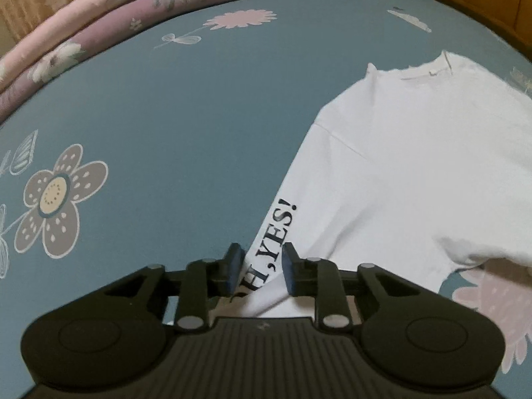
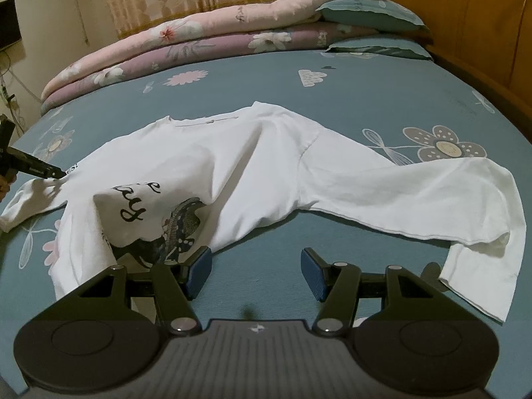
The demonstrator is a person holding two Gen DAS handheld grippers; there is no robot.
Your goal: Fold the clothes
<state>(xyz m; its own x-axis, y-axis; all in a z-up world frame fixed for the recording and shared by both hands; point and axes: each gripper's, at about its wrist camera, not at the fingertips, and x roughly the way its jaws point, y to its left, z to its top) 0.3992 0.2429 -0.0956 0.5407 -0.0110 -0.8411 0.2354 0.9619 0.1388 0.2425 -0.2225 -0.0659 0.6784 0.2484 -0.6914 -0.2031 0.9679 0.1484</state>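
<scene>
Left gripper (image 1: 260, 267) fingers astride white shirt (image 1: 399, 173) sleeve — right gripper (image 2: 256, 272) agape.

The bed (image 2: 365, 106) is covered by a teal sheet printed with grey, pink and white flowers. A white long-sleeved shirt (image 2: 252, 166) lies spread on it, rumpled, collar toward the far side. One sleeve (image 2: 415, 199) stretches out across the sheet and bends back at the cuff; the other sleeve (image 1: 276, 242) carries black lettering. The shirt's lower part is folded up over itself, showing a dark print. Along the far edge of the bed lie two folded quilts stacked one on the other, a mauve floral one (image 2: 199, 53) beneath a pink floral one (image 2: 206, 23). Two teal pillows (image 2: 369, 13) rest beside the wooden headboard (image 2: 472, 23).
</scene>
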